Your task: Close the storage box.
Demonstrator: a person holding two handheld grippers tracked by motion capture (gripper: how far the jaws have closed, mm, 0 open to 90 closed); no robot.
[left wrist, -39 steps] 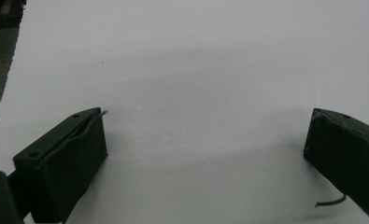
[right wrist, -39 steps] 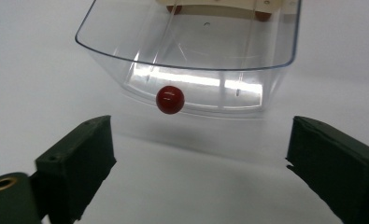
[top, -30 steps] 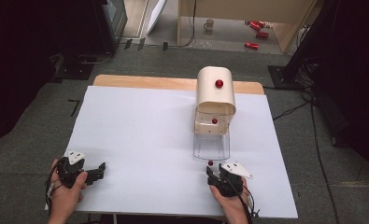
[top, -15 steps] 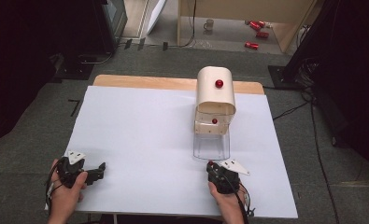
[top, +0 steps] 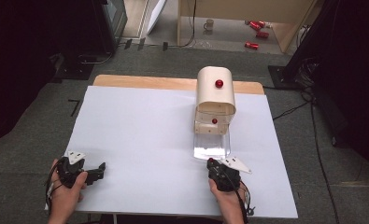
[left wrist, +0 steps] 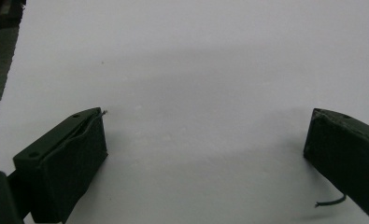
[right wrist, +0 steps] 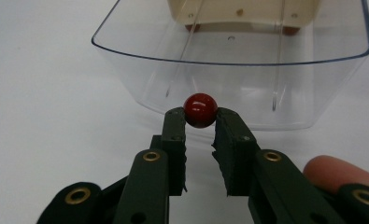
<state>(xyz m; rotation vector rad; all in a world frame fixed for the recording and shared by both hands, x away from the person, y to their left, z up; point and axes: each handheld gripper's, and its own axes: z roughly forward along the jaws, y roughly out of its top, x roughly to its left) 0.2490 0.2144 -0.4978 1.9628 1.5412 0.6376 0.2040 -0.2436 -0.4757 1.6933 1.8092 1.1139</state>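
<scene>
The right tool (right wrist: 200, 122) has just been closing and now pinches a red ball (right wrist: 200, 109) at its tips. The clear tray (right wrist: 313, 60) lies straight ahead, probably just beyond. The left tool (left wrist: 205, 140) rests wide, empty, well apart.

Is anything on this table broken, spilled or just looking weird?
Nothing is spilled or broken. One small oddity: a loose thread dangles from a pad of the left hand-held gripper. The right hand-held gripper neatly pinches a red ball before the clear tray.
</scene>
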